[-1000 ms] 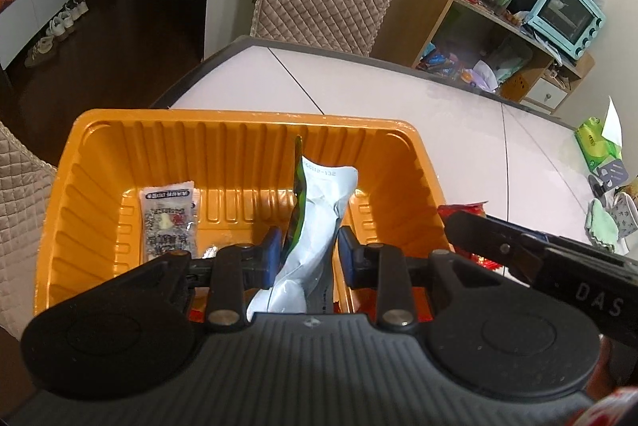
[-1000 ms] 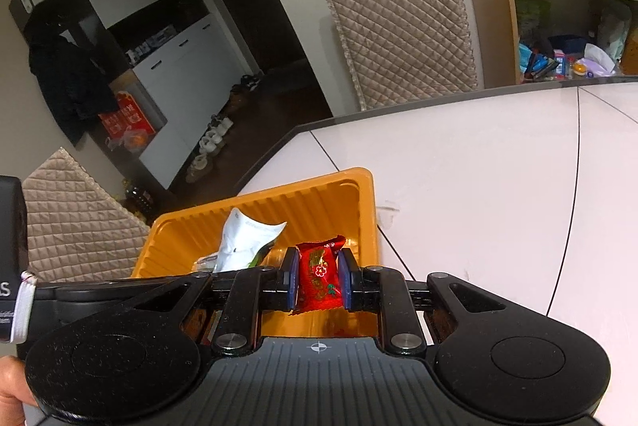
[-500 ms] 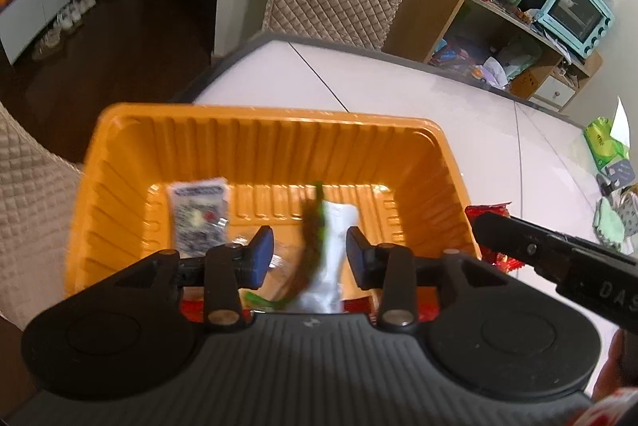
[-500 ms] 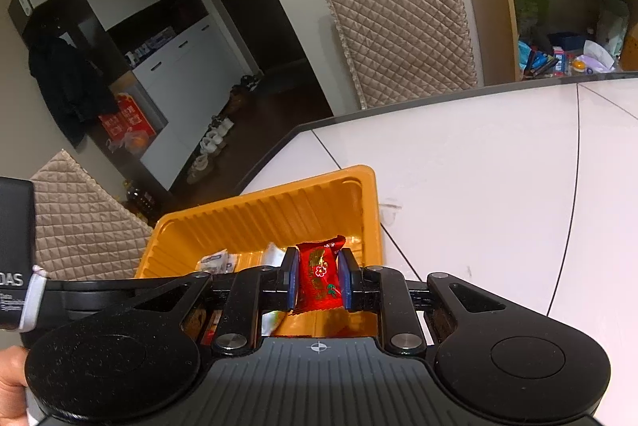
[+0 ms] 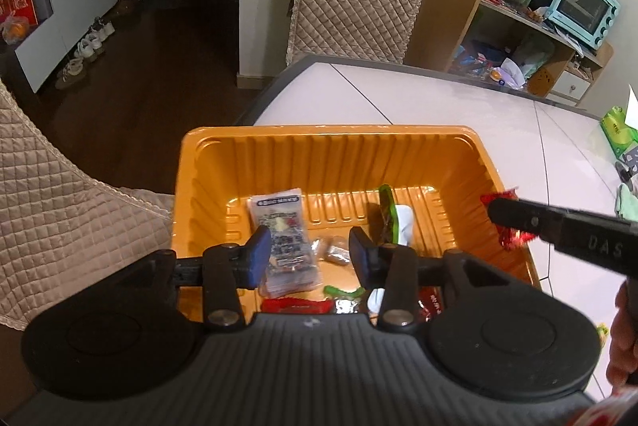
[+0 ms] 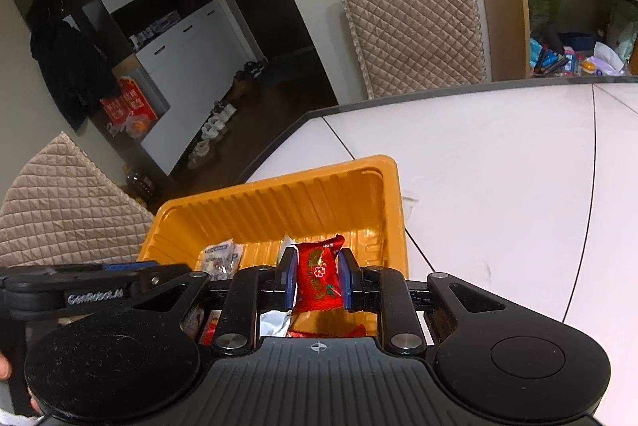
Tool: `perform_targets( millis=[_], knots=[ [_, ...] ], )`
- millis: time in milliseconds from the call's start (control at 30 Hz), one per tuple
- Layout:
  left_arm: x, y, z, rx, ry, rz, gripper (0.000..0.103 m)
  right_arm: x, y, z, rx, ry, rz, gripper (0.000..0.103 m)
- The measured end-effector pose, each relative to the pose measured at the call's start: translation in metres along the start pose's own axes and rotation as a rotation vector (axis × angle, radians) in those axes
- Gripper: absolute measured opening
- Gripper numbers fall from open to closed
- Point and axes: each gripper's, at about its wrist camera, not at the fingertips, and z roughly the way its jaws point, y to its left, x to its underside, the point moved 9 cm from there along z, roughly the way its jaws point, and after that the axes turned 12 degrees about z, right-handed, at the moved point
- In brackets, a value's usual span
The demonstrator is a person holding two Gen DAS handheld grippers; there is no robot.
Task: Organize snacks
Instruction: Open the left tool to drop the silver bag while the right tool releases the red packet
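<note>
Below the left hand-held gripper (image 5: pixel 309 246): packet released into the orange tray (image 5: pixel 319 139).

Left hand-held gripper's jaws have just been opening and now stand apart with nothing pressed between them; the white-and-green packet (image 5: pixel 392 218) they clamped a second ago lies on the tray floor, just ahead of the right-hand finger. Ahead of the left-hand finger sits a printed sachet (image 5: pixel 285 226), with several smaller wrapped snacks nearer the gripper body. To the right, over the tray's side wall, the right hand-held gripper (image 6: pixel 317 278) is clenched on a red snack packet (image 6: pixel 319 274), unchanged from a second ago. Judgement: one deposit is complete; the red packet is next for the tray, standing on the white counter (image 6: pixel 498 167).
</note>
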Motion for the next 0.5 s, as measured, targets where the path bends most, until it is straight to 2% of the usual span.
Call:
perform_targets(
  millis=[100,167,233,500],
  knots=[
    [0.002,0.001,-0.005,0.002,-0.008,-0.002,0.046,-0.005,0.001,0.001,-0.008,-0.008,0.013,0.024],
    [0.003,0.001,-0.009,-0.004,-0.017,-0.003,0.048,-0.008,0.002,-0.001,-0.015,-0.019,0.020,0.032],
    [0.005,0.001,-0.012,-0.008,-0.020,-0.002,0.050,-0.011,0.003,-0.005,-0.011,-0.041,0.018,0.044],
    [0.014,-0.003,-0.027,0.002,-0.017,-0.010,0.053,-0.006,-0.001,-0.029,-0.020,-0.044,0.033,0.049]
  ],
)
